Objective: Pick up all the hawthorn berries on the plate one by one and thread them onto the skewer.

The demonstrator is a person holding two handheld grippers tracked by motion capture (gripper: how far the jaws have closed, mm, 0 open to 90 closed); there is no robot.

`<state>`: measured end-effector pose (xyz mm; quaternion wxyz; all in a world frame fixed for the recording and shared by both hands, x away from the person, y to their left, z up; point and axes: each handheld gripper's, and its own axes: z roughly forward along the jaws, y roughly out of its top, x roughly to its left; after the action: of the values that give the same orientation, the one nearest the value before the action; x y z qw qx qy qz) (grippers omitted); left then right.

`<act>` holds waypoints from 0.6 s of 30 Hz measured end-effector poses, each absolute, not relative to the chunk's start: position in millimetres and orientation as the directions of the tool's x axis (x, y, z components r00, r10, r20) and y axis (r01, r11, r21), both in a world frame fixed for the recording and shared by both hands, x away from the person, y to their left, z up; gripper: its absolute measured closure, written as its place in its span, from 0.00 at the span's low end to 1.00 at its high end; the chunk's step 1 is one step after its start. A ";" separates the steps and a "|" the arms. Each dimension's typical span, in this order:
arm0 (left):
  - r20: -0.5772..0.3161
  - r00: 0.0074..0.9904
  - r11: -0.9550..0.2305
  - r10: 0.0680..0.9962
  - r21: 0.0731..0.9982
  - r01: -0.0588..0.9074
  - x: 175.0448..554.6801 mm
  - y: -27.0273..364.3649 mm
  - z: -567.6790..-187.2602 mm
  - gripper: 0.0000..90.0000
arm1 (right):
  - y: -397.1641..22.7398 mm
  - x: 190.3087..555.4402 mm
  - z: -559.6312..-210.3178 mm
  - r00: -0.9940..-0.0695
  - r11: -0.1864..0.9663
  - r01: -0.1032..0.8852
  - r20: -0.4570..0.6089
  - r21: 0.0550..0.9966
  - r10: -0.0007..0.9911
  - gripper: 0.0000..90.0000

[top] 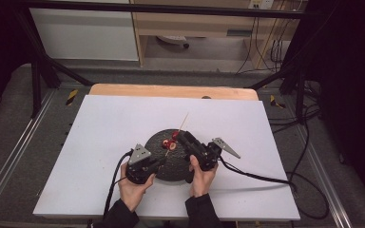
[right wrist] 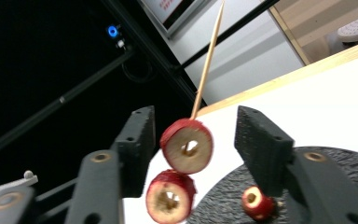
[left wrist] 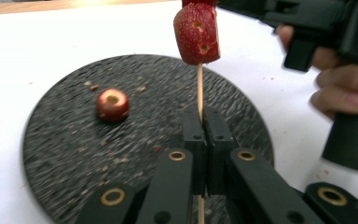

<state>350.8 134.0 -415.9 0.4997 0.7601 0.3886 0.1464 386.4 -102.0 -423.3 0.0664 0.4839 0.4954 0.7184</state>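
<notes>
Two cored red fruit slices (right wrist: 187,145) ride a thin wooden skewer (left wrist: 199,91), which the left claw (left wrist: 204,135) pinches tight above the rough black round plate (left wrist: 65,186). Right claw (right wrist: 193,140) gapes around the slices, touching neither. One loose slice (left wrist: 112,104) lies on the plate; white desk (top: 104,118) beneath.

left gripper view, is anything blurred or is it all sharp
Left gripper view: the person's hand at right is smeared, and the black plate looks streaked. Right gripper view: the fruit slices are soft-edged. High view: dim but steady, dark at both sides.
</notes>
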 end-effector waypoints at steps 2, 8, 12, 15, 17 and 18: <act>-0.159 0.656 -0.211 0.738 0.869 0.447 350.7 141.3 -416.8 0.98 | -104.7 387.2 -420.8 -0.529 -0.467 0.389 0.607 0.794 0.593 0.42; -0.121 0.673 -0.268 0.730 0.855 0.444 348.2 162.7 -417.9 0.98 | -113.8 389.7 -422.5 -0.548 -0.312 0.431 0.521 0.847 0.655 0.27; -0.106 0.681 -0.296 0.725 0.845 0.446 345.3 177.6 -418.2 0.98 | -120.1 390.2 -427.5 -0.548 -0.218 0.475 0.480 0.853 0.685 0.16; -0.102 0.684 -0.312 0.722 0.835 0.454 342.5 189.6 -419.8 0.98 | -122.9 391.1 -429.6 -0.559 -0.128 0.499 0.432 0.857 0.708 0.11; -0.100 0.681 -0.319 0.725 0.828 0.461 339.9 199.2 -421.6 0.98 | -123.9 391.4 -430.4 -0.570 -0.079 0.513 0.408 0.855 0.713 0.09; -0.102 0.680 -0.319 0.726 0.826 0.465 339.0 202.4 -422.3 0.98 | -124.3 391.9 -431.0 -0.577 -0.051 0.525 0.399 0.850 0.712 0.08</act>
<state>339.0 202.4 -422.3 0.4489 0.7989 0.3728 0.1456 391.9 -124.3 -431.0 0.0826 0.4522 0.6840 0.5664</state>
